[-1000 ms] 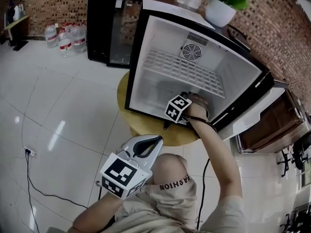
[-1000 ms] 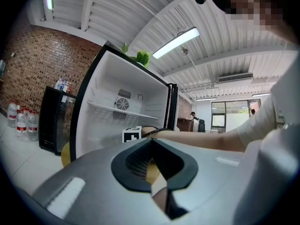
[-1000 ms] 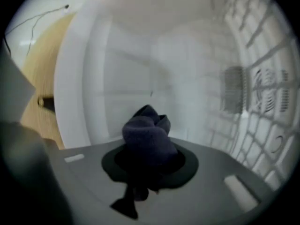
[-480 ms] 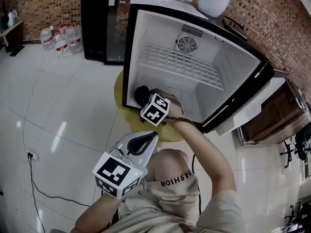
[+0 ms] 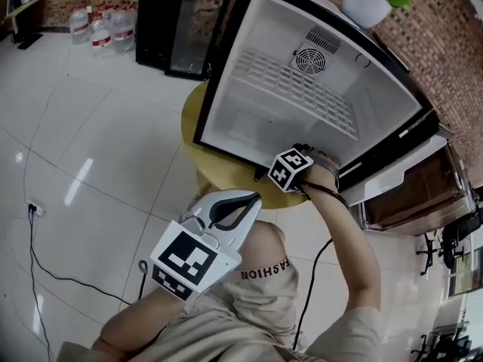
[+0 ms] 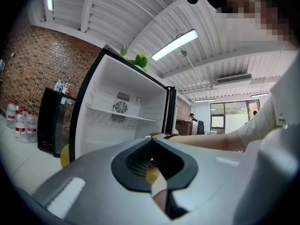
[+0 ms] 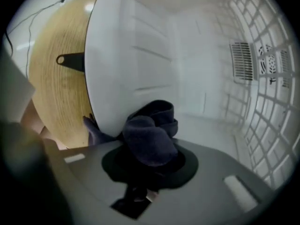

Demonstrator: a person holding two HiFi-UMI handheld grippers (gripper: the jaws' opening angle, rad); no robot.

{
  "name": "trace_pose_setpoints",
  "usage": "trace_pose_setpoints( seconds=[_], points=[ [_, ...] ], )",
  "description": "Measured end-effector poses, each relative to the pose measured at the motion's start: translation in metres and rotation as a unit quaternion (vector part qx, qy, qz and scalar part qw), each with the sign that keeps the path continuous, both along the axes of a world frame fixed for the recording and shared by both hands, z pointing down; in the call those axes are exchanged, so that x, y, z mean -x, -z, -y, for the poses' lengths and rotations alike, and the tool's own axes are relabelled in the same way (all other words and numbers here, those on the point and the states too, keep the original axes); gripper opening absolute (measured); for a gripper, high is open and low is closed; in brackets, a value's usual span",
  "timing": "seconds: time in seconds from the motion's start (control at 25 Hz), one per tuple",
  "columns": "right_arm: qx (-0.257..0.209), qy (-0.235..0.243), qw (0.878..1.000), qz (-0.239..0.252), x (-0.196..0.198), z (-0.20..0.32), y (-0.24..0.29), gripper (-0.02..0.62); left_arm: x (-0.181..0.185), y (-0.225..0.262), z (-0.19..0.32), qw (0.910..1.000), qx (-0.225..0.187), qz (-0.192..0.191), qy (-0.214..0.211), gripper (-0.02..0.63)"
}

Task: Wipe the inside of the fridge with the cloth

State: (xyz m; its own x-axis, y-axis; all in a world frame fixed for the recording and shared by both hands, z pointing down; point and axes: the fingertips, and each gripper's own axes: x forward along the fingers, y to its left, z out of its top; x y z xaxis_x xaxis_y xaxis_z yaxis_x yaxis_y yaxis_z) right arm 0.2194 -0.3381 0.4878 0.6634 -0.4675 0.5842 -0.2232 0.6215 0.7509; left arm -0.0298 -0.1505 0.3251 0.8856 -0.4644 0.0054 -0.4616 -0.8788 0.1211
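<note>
The open white fridge (image 5: 226, 89) stands on a round yellow table (image 5: 226, 178). My right gripper (image 5: 296, 157) is at the fridge's front right corner, low on the floor of the compartment, with its marker cube toward me. In the right gripper view it (image 7: 150, 149) is shut on a bunched dark blue cloth (image 7: 150, 132) that presses against the white inner floor. My left gripper (image 5: 245, 202) hangs over the person's knee, outside the fridge, shut and empty (image 6: 151, 161).
Inside are a wire shelf (image 5: 294, 89) and a round fan vent (image 5: 311, 59). The fridge door (image 5: 392, 176) hangs open at right. A black glass-door cabinet (image 5: 177, 21), water bottles (image 5: 98, 25), a potted plant (image 5: 370, 2) and a floor cable (image 5: 45, 266) surround the table.
The right gripper with the cloth swept from the fridge floor's right side to its left, then back to the front right corner. The left gripper stayed by the knee.
</note>
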Motion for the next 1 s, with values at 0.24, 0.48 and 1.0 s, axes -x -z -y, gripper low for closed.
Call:
trace_pose_setpoints(
  seconds=[0.24,0.48,1.0],
  points=[
    [-0.232,0.179,0.946,0.142,0.104,0.059,0.075,0.081,0.001,0.004,0.001,1.0,-0.007,-0.001,-0.001,0.0],
    [-0.394,0.293,0.852,0.181,0.195,0.13,0.133,0.081,0.012,0.006,0.004,0.9999,0.001,-0.011,0.005,0.0],
    [-0.408,0.224,0.87,0.16,0.147,0.185,0.134,0.081,0.023,0.004,0.012,0.9996,0.016,-0.02,0.014,0.0]
  ],
)
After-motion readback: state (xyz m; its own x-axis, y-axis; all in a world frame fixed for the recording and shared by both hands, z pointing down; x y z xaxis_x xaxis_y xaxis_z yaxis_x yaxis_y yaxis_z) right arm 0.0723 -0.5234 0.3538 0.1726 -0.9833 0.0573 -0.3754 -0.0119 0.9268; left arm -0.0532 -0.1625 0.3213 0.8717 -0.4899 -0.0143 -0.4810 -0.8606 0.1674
